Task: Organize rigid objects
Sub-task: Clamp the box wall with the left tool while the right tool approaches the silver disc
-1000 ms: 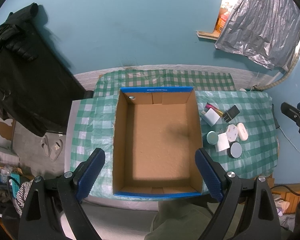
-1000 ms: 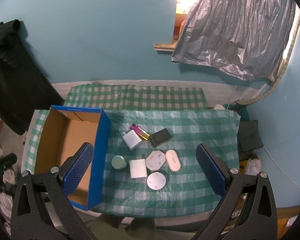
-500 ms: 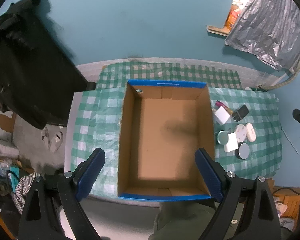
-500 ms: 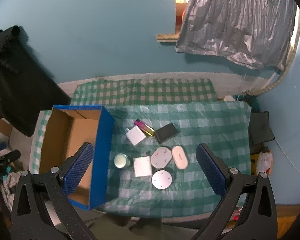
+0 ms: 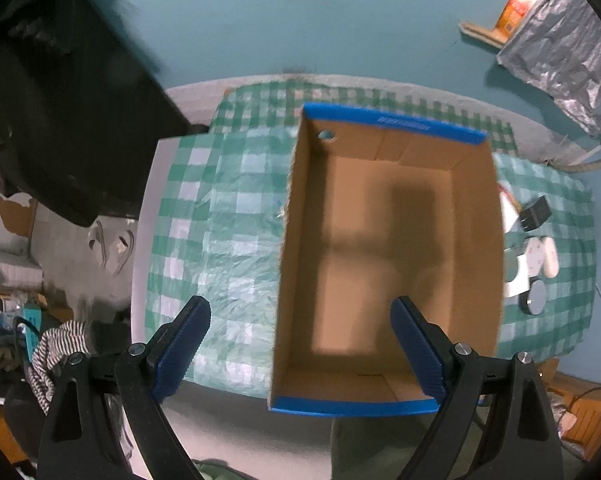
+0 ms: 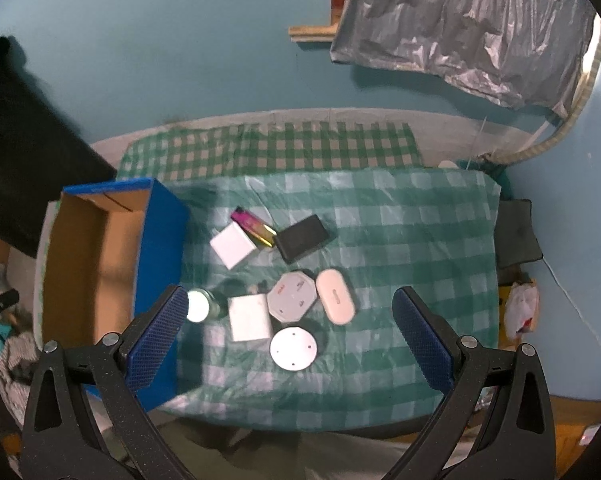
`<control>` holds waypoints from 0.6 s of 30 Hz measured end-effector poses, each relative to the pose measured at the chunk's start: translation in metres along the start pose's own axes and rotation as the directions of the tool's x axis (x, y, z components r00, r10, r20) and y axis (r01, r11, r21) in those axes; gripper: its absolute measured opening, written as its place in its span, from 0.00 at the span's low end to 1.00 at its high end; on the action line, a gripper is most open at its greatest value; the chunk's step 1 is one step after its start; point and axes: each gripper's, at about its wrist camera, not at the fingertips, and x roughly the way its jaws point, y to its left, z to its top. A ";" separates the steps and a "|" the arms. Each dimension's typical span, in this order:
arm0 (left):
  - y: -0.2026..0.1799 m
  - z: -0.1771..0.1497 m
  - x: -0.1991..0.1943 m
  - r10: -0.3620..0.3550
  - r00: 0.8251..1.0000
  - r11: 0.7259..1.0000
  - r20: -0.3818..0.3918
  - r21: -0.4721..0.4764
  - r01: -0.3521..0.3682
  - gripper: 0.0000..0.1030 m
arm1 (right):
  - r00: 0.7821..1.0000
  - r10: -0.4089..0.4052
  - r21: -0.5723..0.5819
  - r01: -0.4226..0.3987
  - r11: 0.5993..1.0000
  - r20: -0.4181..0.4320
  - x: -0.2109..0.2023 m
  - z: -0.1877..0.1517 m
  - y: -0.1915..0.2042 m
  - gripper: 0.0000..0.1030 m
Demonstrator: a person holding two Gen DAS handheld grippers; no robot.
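An empty cardboard box with blue rim [image 5: 388, 120] [image 6: 100, 200] sits on the green checked tablecloth [image 6: 400, 232]. To its right lie several small items: a white cube charger [image 6: 233, 246], a pink-yellow lighter [image 6: 254, 222], a black wallet [image 6: 302, 238], a round tin [image 6: 198, 305], a white square block [image 6: 249, 317], a grey plug adapter [image 6: 292, 296], a white oval case [image 6: 335, 297] and a white disc [image 6: 293, 348]. My left gripper [image 5: 300, 352] is open, high above the box's left wall. My right gripper [image 6: 290, 340] is open, high above the items.
A black garment [image 5: 60, 100] hangs on the teal wall at left. A grey plastic sheet [image 6: 460, 28] hangs at upper right. Clutter and slippers [image 5: 112, 244] lie on the floor left of the table. A dark cushion [image 6: 516, 236] sits right of the table.
The left gripper has swung left, so the box now sits right of centre in its view. The right gripper has shifted slightly nearer the items. Both stay open.
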 end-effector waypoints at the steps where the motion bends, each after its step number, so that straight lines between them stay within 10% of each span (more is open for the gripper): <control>1: 0.002 0.000 0.004 0.003 1.000 1.000 -0.007 0.000 -0.003 0.90 | 1.000 -0.002 -0.006 0.002 1.000 -0.008 0.005 -0.001 0.001 0.98; 12: 0.016 -0.005 0.053 0.007 0.997 1.000 -0.083 0.024 -0.005 0.89 | 0.989 -0.068 -0.075 0.059 0.995 -0.128 0.070 -0.022 0.005 0.98; 18: 0.019 -0.007 0.074 0.040 0.993 0.999 -0.113 0.026 -0.037 0.69 | 0.971 -0.103 -0.104 0.082 0.991 -0.217 0.112 -0.041 0.001 0.98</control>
